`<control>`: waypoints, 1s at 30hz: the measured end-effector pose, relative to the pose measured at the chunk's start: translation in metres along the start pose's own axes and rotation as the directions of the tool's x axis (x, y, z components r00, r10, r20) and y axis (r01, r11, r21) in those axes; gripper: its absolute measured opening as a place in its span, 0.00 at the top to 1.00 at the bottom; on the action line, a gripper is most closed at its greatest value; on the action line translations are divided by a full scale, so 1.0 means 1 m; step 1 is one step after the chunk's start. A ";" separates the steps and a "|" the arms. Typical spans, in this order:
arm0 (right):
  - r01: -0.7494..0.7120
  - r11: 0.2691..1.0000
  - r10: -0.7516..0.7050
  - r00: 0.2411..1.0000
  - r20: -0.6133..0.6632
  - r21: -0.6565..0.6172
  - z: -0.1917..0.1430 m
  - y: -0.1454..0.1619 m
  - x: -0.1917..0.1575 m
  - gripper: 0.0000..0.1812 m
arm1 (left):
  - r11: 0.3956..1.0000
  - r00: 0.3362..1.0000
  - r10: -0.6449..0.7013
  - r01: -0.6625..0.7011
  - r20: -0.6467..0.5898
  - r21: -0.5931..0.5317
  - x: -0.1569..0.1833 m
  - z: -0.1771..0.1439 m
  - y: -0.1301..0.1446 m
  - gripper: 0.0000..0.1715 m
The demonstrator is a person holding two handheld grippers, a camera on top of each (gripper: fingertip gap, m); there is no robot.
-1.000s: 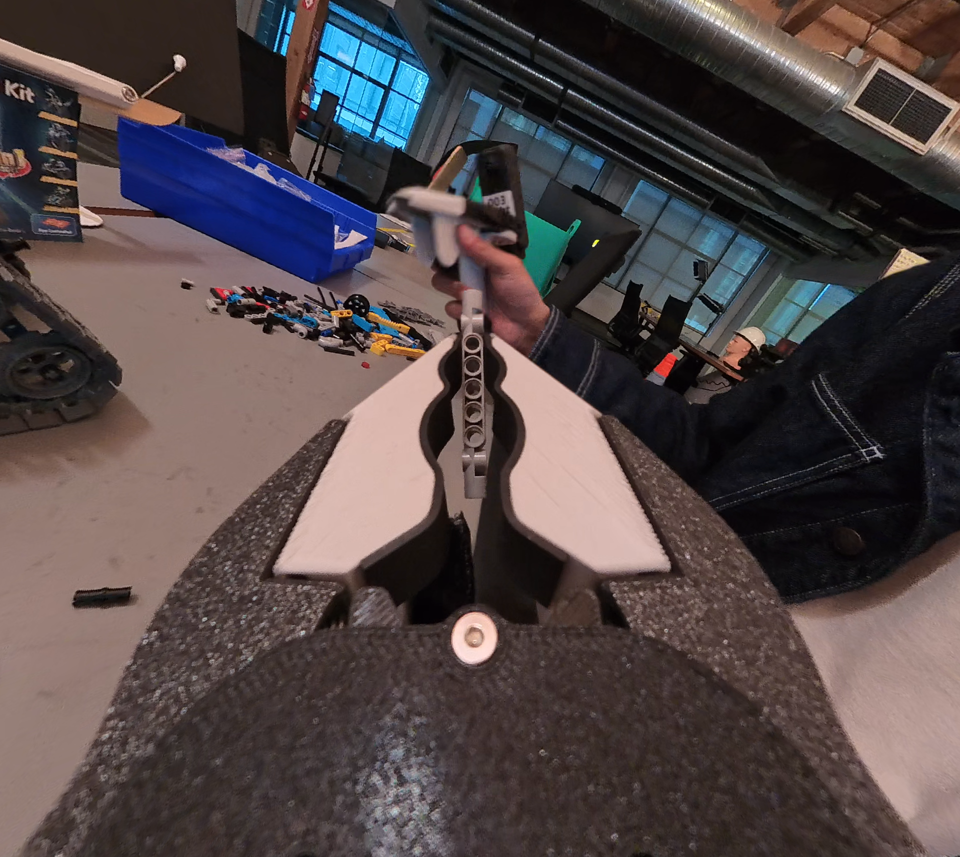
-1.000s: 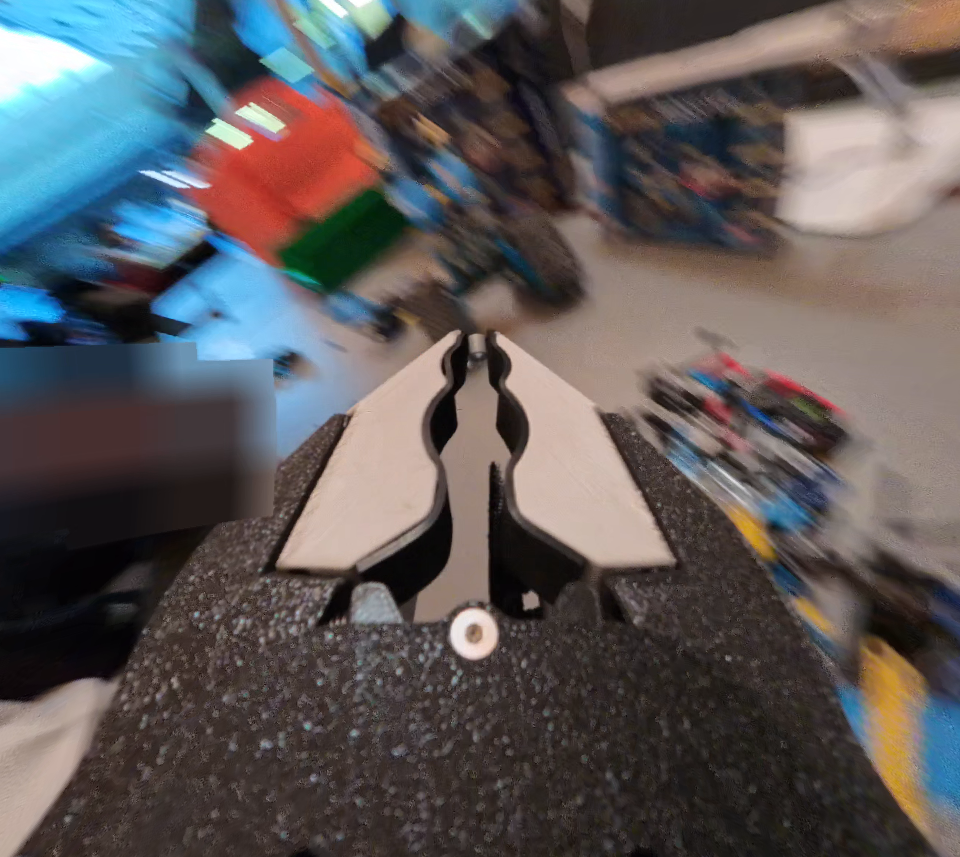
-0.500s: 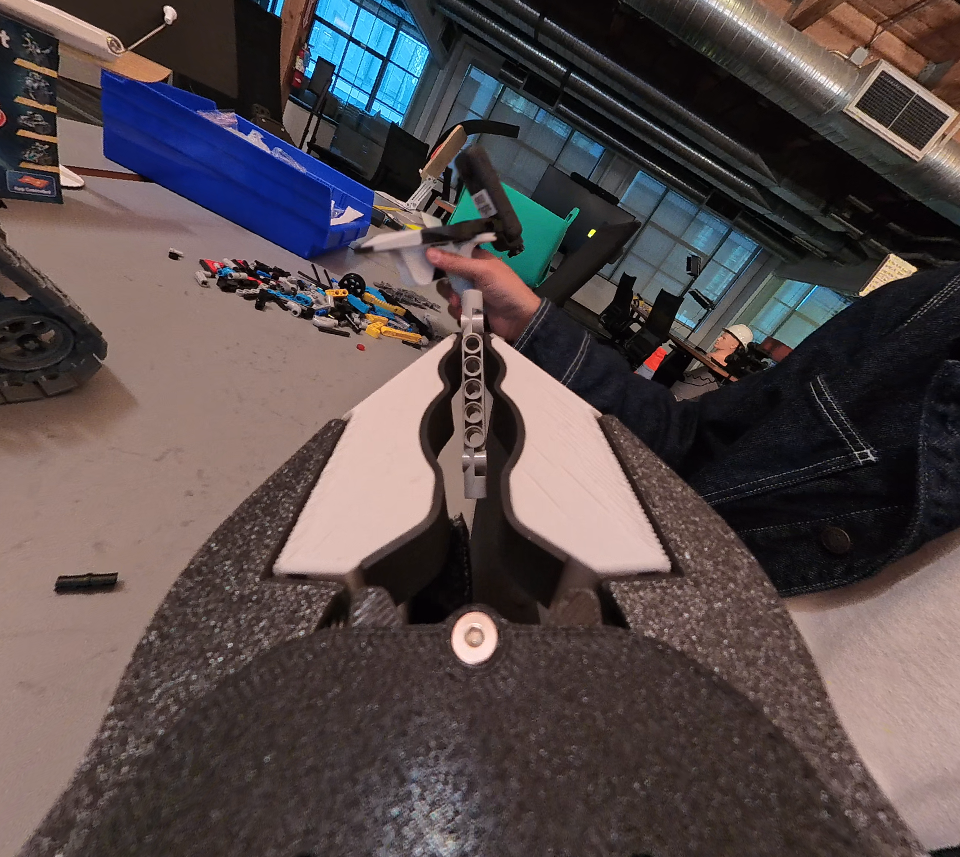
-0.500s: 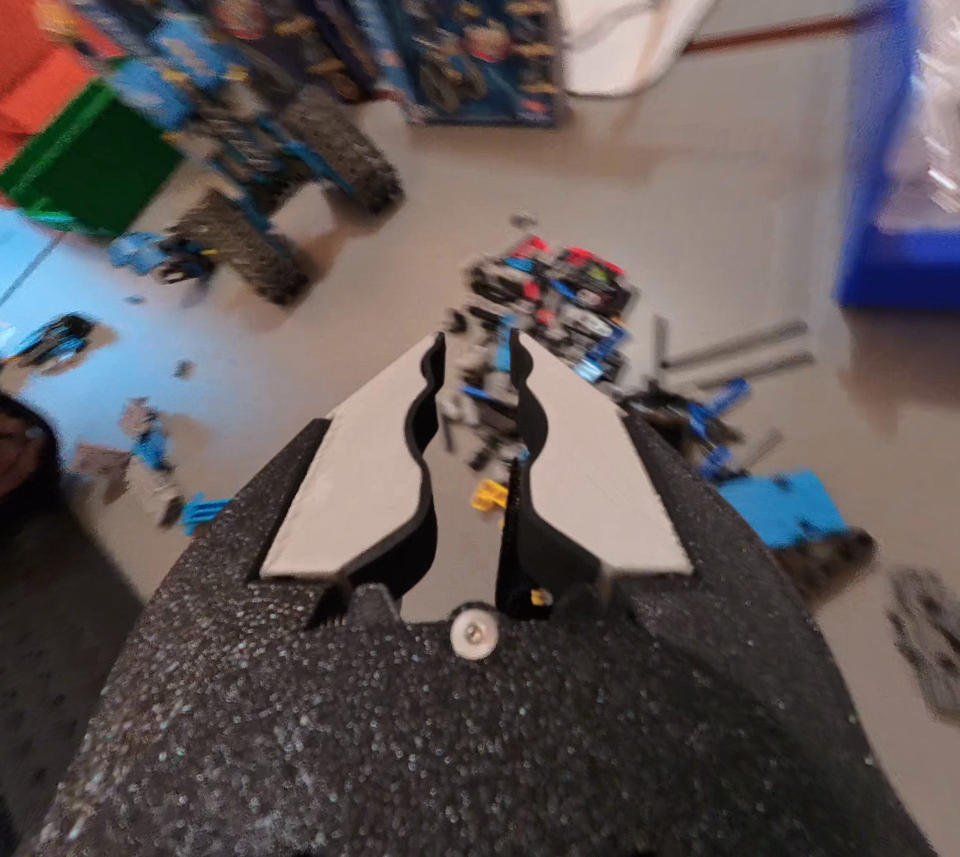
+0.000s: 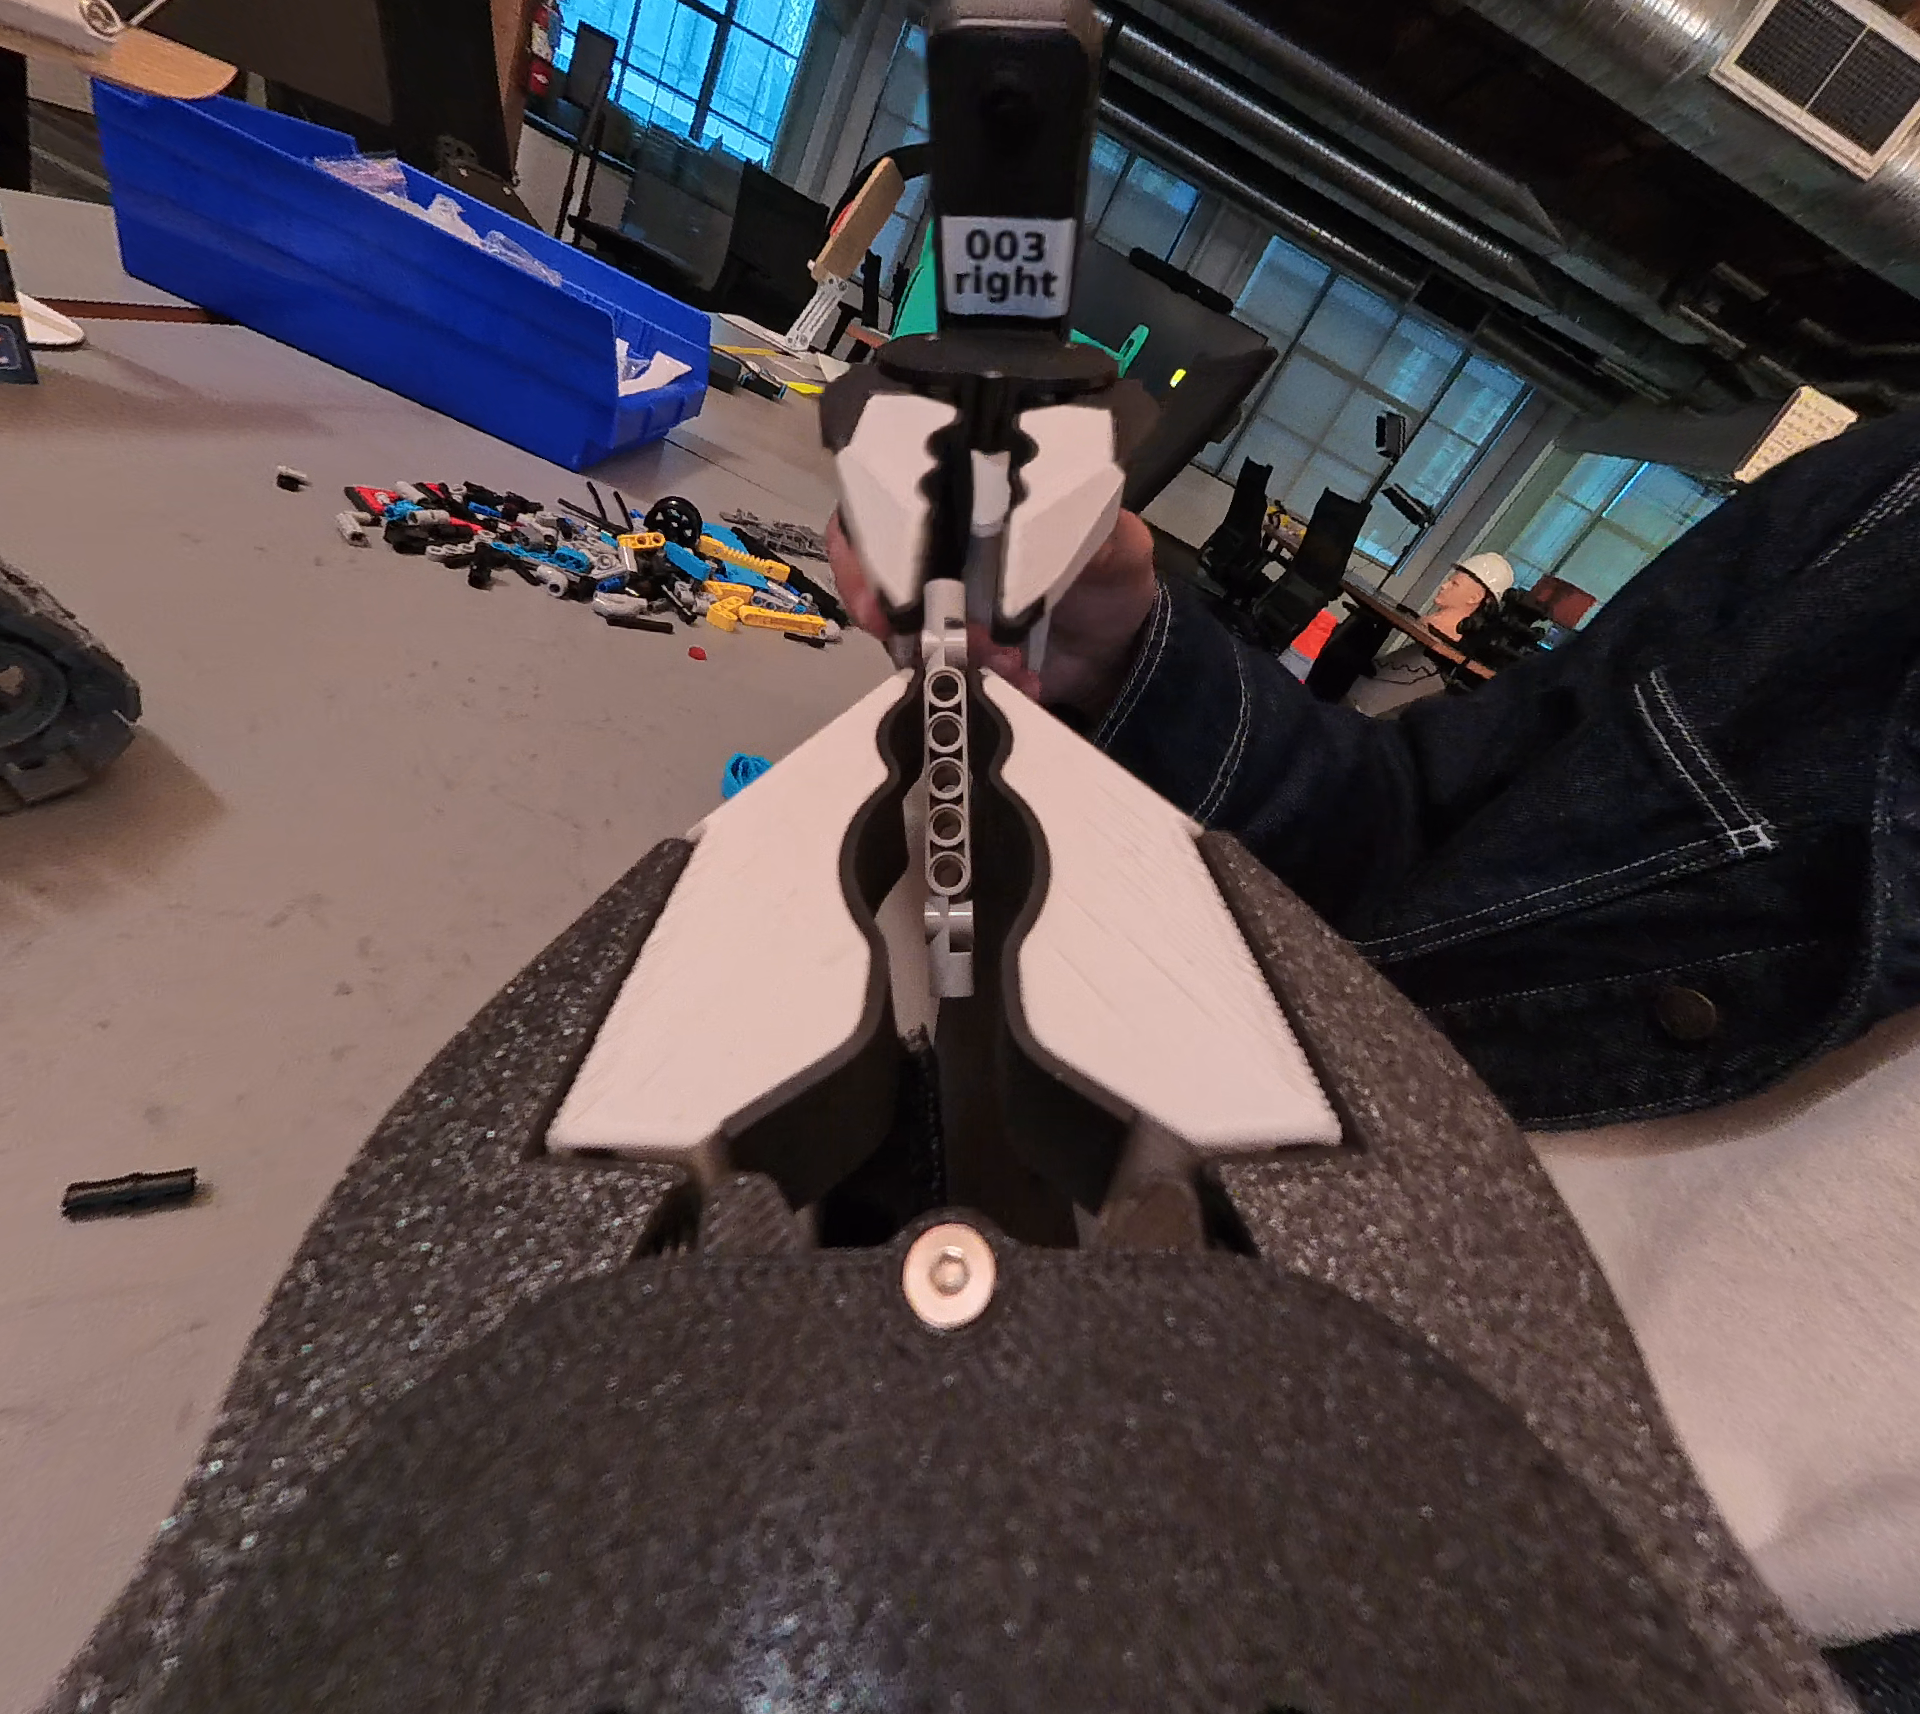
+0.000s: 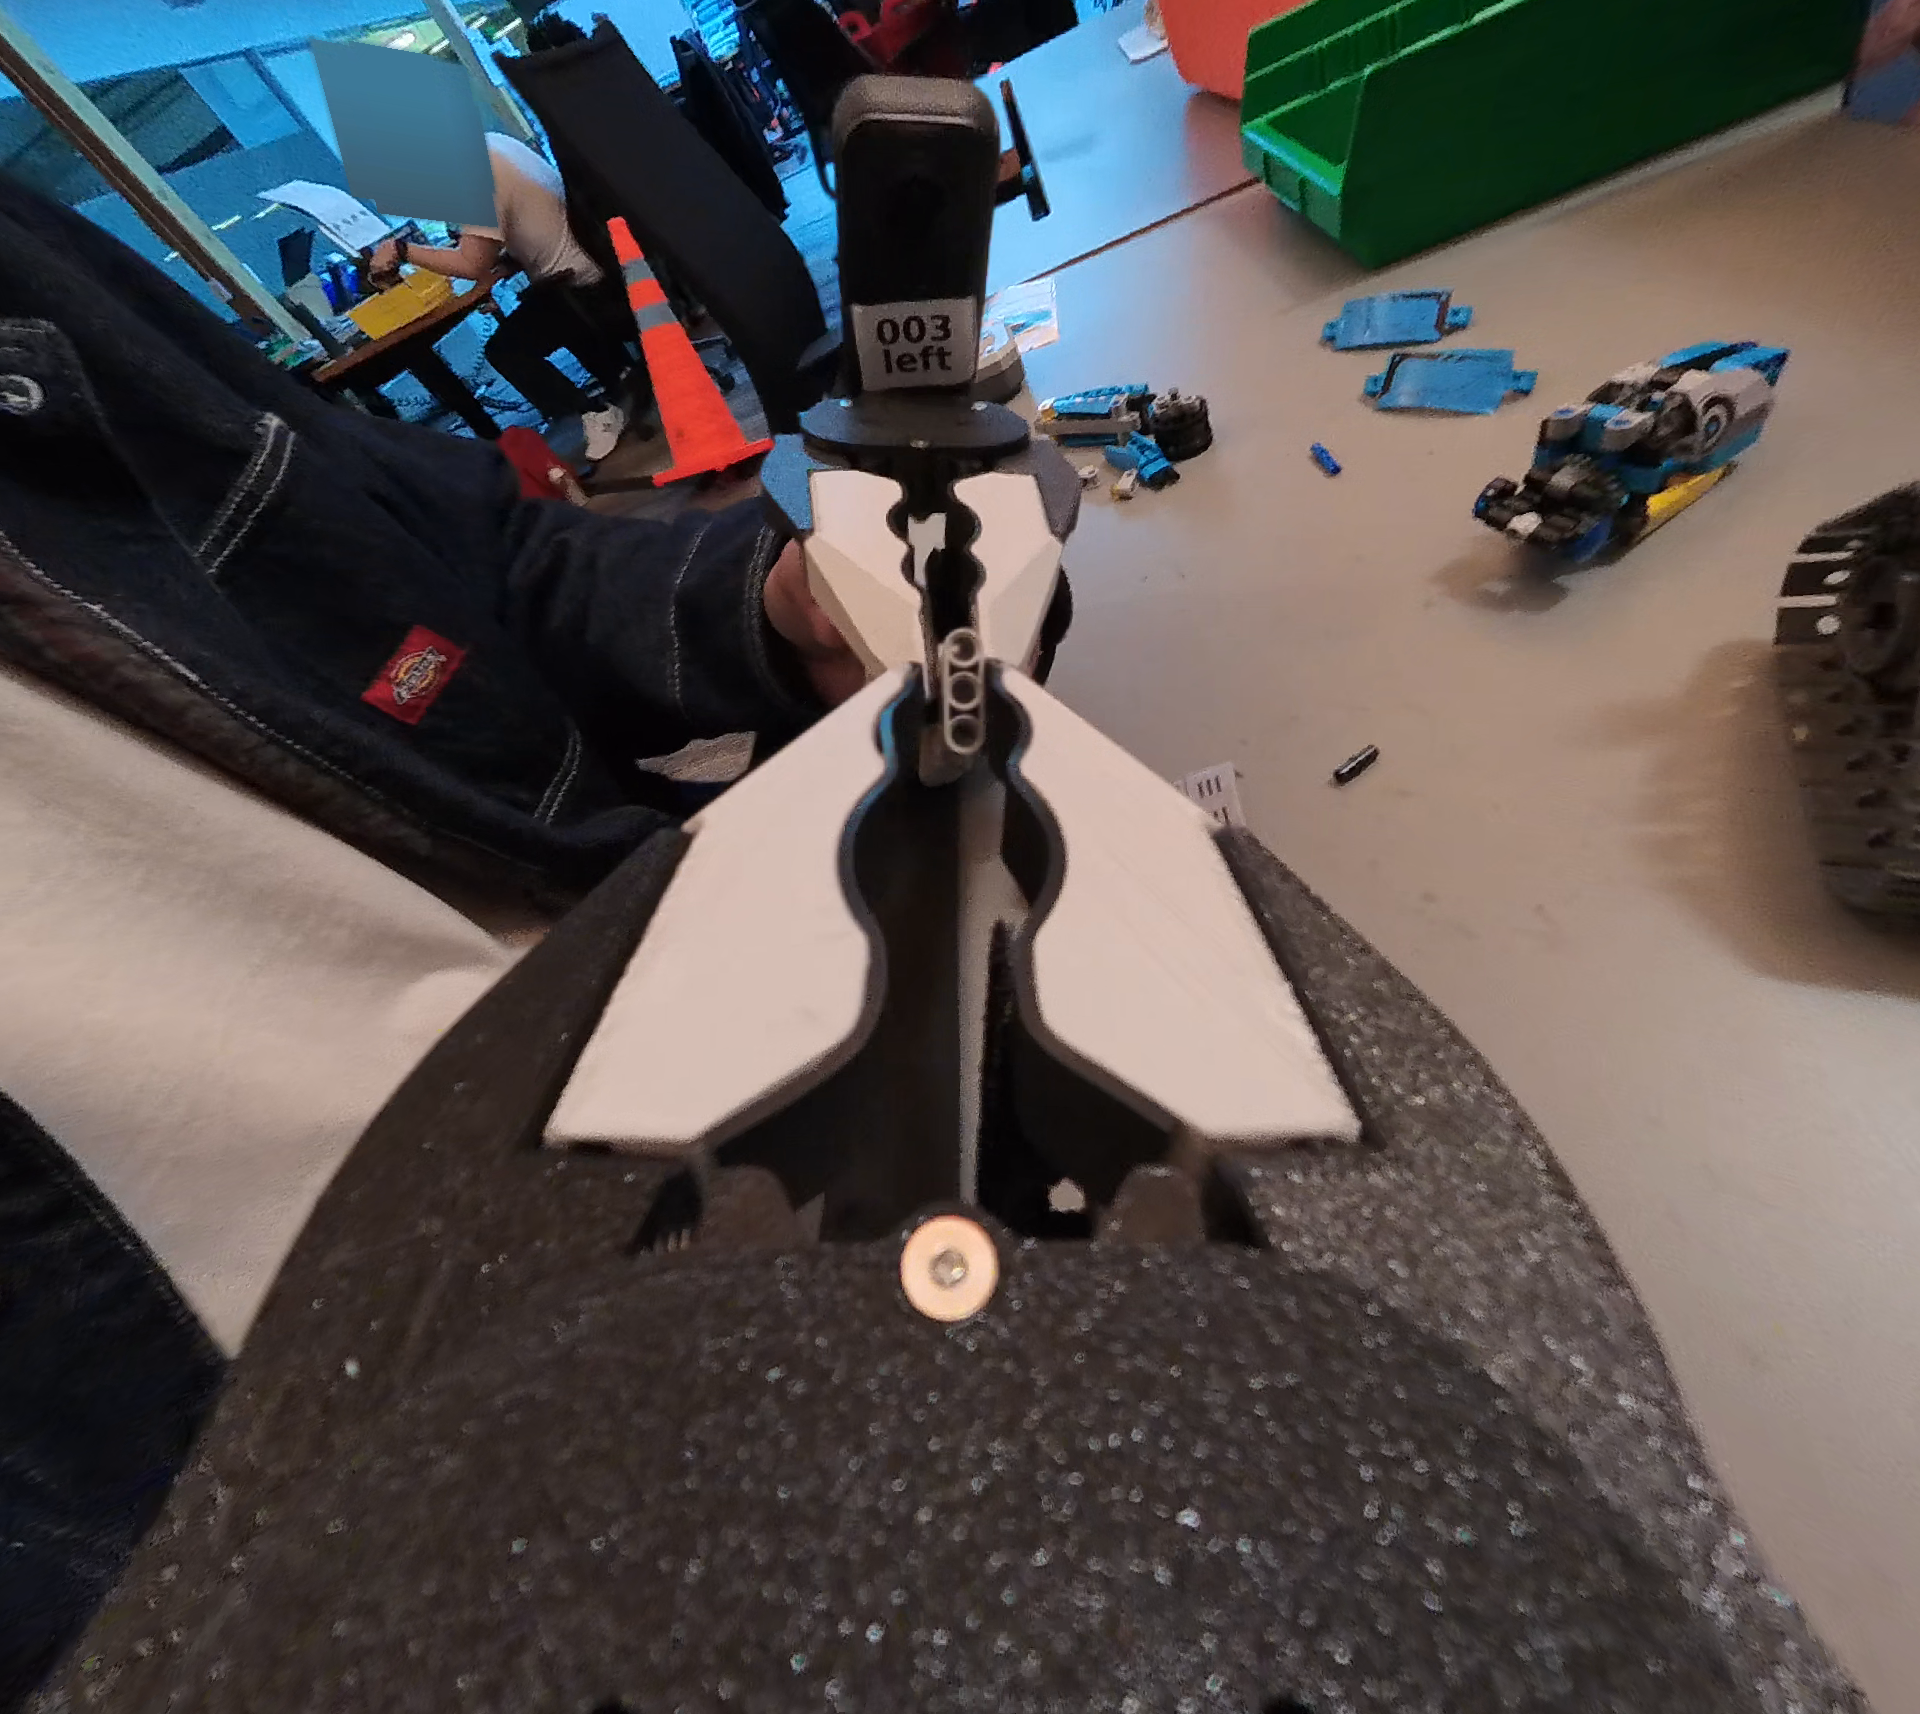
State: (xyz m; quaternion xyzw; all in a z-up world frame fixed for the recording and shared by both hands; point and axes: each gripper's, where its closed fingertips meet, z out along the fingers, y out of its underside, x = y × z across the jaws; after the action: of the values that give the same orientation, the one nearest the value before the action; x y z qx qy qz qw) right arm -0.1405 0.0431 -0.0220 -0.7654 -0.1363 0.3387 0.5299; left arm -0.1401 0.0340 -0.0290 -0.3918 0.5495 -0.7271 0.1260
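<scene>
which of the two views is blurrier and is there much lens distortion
Left wrist view: mostly sharp, the grey holed beam in the left gripper crisp, the parts pile readable; strong wide-angle bending at the edges. Right wrist view: softer, the green bin and tracked wheel smeared, with the same wide-angle bending.

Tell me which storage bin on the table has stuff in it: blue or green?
The blue bin, seen in the left wrist view: clear plastic bags stick up over its rim. The green bin, in the right wrist view, shows only a bare interior wall.
</scene>
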 end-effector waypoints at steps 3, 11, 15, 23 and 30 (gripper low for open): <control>0.012 1.000 -0.013 1.000 -0.020 -0.021 0.003 0.003 0.003 0.97 | 1.000 1.000 0.004 -0.004 0.003 -0.011 0.000 0.001 0.002 0.97; 0.031 0.999 -0.033 0.997 0.074 0.034 -0.003 0.006 -0.001 0.98 | 0.998 0.998 0.060 -0.059 0.014 -0.039 0.003 0.003 0.005 0.97; 0.040 0.998 -0.044 0.995 0.088 0.044 -0.006 0.008 0.001 0.98 | 0.996 0.997 0.072 -0.071 0.030 -0.055 0.001 0.006 0.007 0.97; 0.059 0.997 -0.063 0.995 0.081 0.054 -0.009 0.008 0.005 0.99 | 0.994 0.993 0.096 -0.093 0.063 -0.052 -0.002 0.005 0.006 0.97; -0.150 0.960 0.127 0.986 0.109 0.235 -0.028 -0.010 0.026 0.98 | 1.000 0.998 -0.011 0.010 0.065 0.011 -0.013 -0.002 -0.002 0.93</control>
State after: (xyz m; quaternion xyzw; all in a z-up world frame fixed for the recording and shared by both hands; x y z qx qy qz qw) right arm -0.1009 0.0418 -0.0169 -0.6861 -0.0644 0.4242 0.5876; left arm -0.1322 0.0442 -0.0326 -0.4173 0.5394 -0.7175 0.1420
